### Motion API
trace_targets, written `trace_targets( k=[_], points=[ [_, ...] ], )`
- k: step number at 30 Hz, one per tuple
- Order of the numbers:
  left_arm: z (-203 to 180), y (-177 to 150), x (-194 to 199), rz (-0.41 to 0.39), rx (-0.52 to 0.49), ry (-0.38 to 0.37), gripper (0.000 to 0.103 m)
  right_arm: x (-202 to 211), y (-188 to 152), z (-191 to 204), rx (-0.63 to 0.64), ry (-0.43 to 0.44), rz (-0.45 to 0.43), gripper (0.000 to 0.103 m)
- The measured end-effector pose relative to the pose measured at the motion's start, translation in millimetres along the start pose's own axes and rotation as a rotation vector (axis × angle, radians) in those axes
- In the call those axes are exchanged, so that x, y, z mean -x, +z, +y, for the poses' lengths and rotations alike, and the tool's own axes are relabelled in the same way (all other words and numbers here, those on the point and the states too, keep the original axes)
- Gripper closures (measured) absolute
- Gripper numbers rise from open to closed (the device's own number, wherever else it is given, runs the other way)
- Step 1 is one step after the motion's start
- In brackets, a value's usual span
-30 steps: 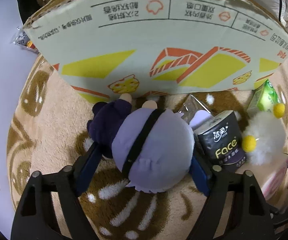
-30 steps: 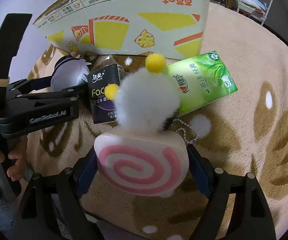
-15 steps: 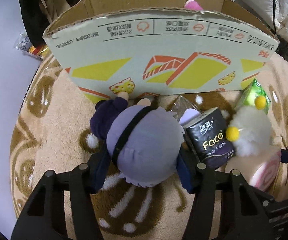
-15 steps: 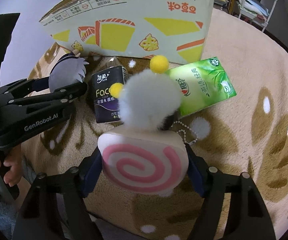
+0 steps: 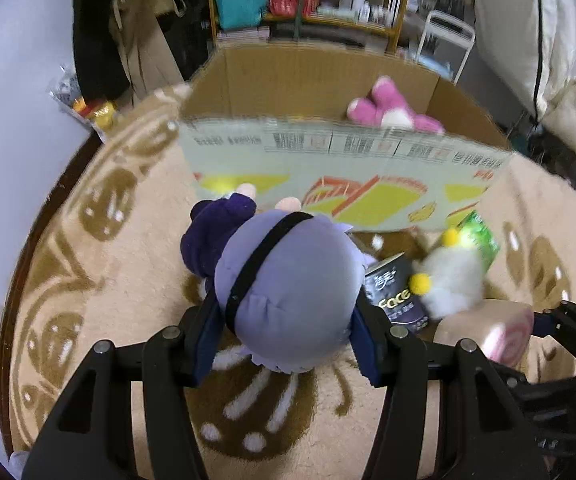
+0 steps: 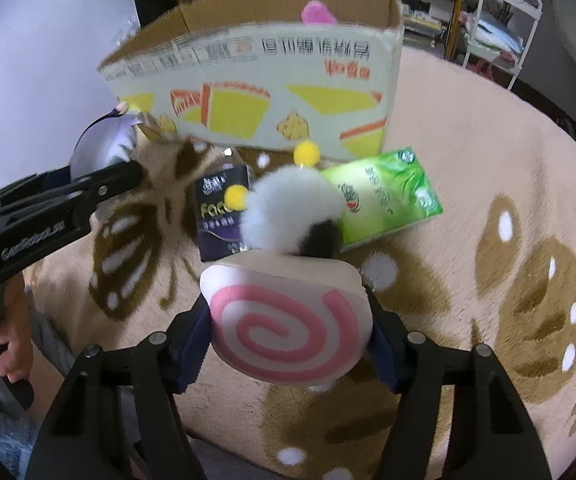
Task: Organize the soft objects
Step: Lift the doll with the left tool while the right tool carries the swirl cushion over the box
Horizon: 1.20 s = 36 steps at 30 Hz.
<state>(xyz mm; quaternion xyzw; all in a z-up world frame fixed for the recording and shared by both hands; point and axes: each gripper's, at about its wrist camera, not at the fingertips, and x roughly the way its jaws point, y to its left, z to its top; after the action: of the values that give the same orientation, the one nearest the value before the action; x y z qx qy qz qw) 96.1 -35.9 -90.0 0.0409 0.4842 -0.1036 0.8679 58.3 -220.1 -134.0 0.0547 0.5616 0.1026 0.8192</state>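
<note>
Only the left wrist view looks into the open cardboard box [image 5: 320, 80], where a pink plush toy [image 5: 388, 110] lies; the right wrist view shows just its tip. The left gripper [image 5: 286, 330] is clamped on the round lavender plush doll [image 5: 288, 292], smooth fabric with a black strap. The right gripper [image 6: 288, 340] squeezes the soft swirl-patterned roll cushion [image 6: 288, 320] (pink spiral on cream). On the fluffy beige carpet [image 6: 488, 160] rest a white fuzzy pompom toy [image 6: 292, 208], a black tissue pack [image 6: 218, 208] and a glossy green tissue pack [image 6: 388, 196]. Both grippers stand higher than a second ago.
</note>
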Motion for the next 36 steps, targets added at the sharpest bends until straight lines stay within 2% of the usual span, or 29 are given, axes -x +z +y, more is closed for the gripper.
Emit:
trace_targets(
  k=[3,12,18,27,32,36],
  points=[
    [0.2,-1.0,23.3,-0.069,0.012,-0.006,0.048,16.2,-0.9,2.2,0.001,0.004,-0.057,0.038],
    [9.9,-5.3,79.0,-0.295,0.002,0.006,0.047,72.0,1.2,-0.1,-0.025,0.031,-0.291,0.038],
    [5.0,-3.1,101.5,-0.401,-0.031,0.023,0.047,101.1,15.8,-0.6,-0.020,0.053,-0.416,0.038],
    [-4.5,25.7,111.5,-0.483,-0.067,0.020,0.047,123.5,59.0,5.2,0.039,0.023,-0.510,0.038],
    [-8.1,53.0,102.6,-0.489,-0.046,-0.044,0.047,127.0,84.6,7.7,0.076,0.029,-0.542,0.038],
    [-14.0,77.0,90.1,-0.493,-0.080,-0.011,0.047,123.4,106.1,9.4,0.118,0.029,-0.544,0.038]
  ],
)
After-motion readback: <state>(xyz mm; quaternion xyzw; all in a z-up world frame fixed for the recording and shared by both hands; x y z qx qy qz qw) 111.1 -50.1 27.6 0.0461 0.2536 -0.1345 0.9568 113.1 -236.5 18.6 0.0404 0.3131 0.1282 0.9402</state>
